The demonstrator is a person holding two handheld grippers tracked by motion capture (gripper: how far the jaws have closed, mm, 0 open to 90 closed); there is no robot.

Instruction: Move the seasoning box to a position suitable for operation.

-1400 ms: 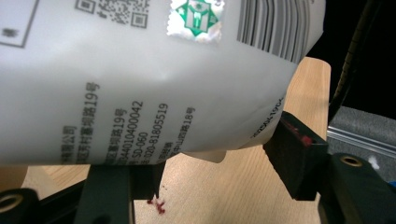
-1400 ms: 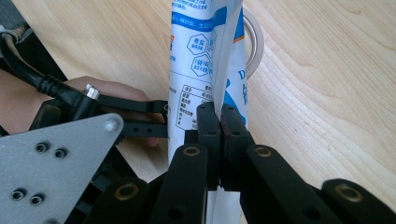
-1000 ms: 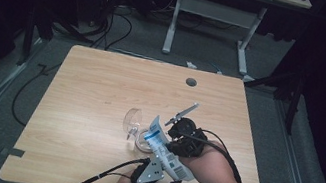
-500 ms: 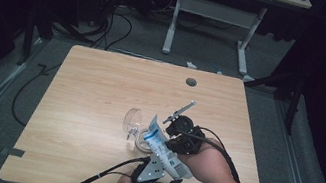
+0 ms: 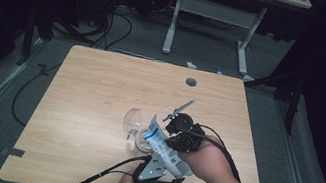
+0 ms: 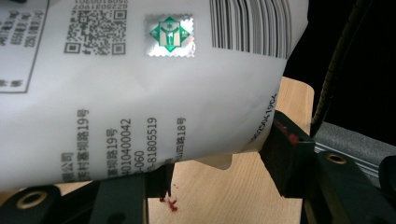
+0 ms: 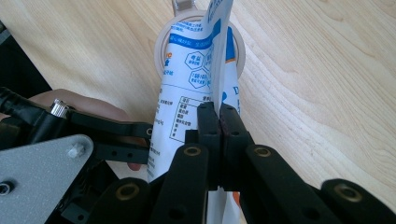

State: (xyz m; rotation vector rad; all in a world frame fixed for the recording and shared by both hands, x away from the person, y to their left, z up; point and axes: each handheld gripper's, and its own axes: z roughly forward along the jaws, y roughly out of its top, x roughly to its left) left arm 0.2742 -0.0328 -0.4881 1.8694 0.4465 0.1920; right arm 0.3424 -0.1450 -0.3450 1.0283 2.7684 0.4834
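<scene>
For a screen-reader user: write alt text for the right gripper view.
The right gripper, jaws pinched shut on a white and blue printed pouch, holds it over a clear cup on a wooden table. The left gripper holds the pouch from the left.

pouch (image 6: 140,93): QR code top left (too fine to scan) | green emblem on a silver foil sticker | black barcode top right | Chinese address lines ending "19号" and "18号" | digits "010400042", "-060", "-81805519" | edge code, partly legible "2504.19" | front (image 7: 187,70): blue-and-white hexagon labels, text too small
</scene>
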